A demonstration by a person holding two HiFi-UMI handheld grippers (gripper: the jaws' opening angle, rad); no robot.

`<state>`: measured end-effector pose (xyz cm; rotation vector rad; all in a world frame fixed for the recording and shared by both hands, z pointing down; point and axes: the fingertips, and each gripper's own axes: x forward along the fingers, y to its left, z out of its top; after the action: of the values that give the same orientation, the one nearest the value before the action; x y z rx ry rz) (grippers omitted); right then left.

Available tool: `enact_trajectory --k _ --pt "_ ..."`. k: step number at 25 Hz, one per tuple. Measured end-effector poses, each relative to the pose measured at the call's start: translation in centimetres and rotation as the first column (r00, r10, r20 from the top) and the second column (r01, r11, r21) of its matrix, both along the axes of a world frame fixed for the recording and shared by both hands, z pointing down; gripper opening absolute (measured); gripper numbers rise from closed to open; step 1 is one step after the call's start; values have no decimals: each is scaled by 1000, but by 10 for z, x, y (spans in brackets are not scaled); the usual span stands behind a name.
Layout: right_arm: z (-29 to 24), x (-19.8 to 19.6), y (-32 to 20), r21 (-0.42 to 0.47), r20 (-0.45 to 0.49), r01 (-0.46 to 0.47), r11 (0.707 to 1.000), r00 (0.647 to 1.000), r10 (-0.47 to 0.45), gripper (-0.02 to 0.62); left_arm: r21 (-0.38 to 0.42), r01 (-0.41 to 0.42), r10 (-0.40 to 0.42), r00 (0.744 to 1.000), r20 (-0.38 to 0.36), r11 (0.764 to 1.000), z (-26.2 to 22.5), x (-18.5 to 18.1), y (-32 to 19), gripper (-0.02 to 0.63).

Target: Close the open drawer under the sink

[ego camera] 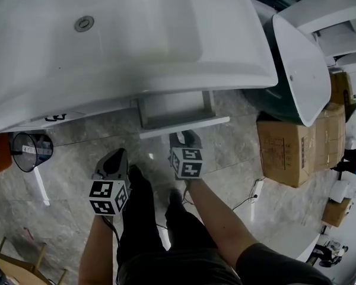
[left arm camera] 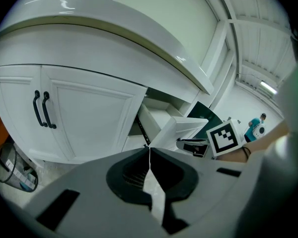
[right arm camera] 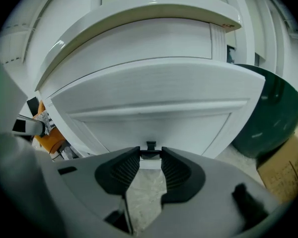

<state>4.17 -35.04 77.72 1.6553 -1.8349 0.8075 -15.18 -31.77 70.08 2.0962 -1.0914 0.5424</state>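
Observation:
The white drawer (ego camera: 177, 108) stands pulled out under the white sink (ego camera: 107, 34), its front panel (ego camera: 184, 126) facing me. My right gripper (ego camera: 186, 136) is right at that panel. In the right gripper view the panel (right arm camera: 154, 103) fills the frame, and its small dark handle (right arm camera: 150, 147) sits between the tips of my right gripper (right arm camera: 150, 155), whose jaws stand apart. My left gripper (ego camera: 115, 158) hangs lower left of the drawer, away from it, with its jaws (left arm camera: 149, 150) shut on nothing. From the left gripper view the open drawer (left arm camera: 171, 128) shows side-on.
White cabinet doors with black handles (left arm camera: 42, 110) stand left of the drawer. A dark green tub (ego camera: 296, 64) and cardboard boxes (ego camera: 285, 150) crowd the right. A wire bin (ego camera: 29, 150) sits at the left, and a cable (ego camera: 255, 189) lies on the grey floor.

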Motion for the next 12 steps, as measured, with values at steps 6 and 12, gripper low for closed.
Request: enact_trajectory --k 6,12 --pt "1 0 -2 18 7 -2 1000 1000 2 142 -9 -5 6 1000 1 1000 4 4 4 15" --pt "7 -1 -18 8 18 -14 1000 1000 14 143 -4 5 -5 1000 5 1000 4 0 -7 15"
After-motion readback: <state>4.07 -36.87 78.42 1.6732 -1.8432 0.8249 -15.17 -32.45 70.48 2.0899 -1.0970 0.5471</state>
